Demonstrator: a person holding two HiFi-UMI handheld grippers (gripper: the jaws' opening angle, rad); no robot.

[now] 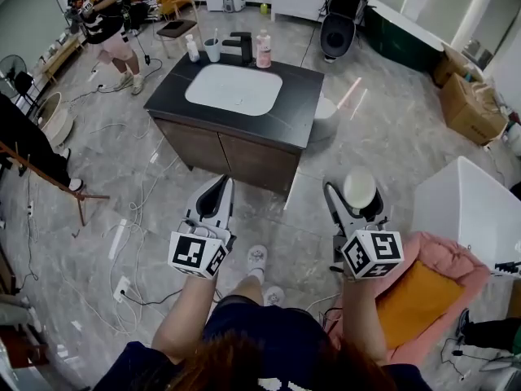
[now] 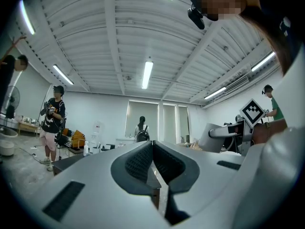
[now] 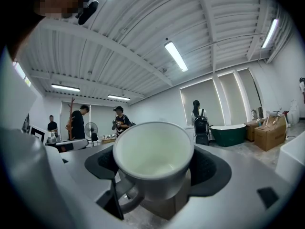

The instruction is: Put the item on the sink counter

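**Mug in grip, counter not yet reached**

Clamps an empty white mug (image 3: 152,151) by its sides between the jaws of the right gripper (image 1: 358,194), handle low and to the left in the right gripper view. Shows the left gripper (image 1: 220,187) pressed shut on nothing. Holds both above grey floor tiles, well apart from the dark sink counter (image 1: 293,108) ahead. Finds bottles (image 1: 263,49) and a tap (image 1: 240,47) lined along the counter's back edge. Suggests pickup done. Leaves the carry across and the set-down beside the white basin (image 1: 234,89).
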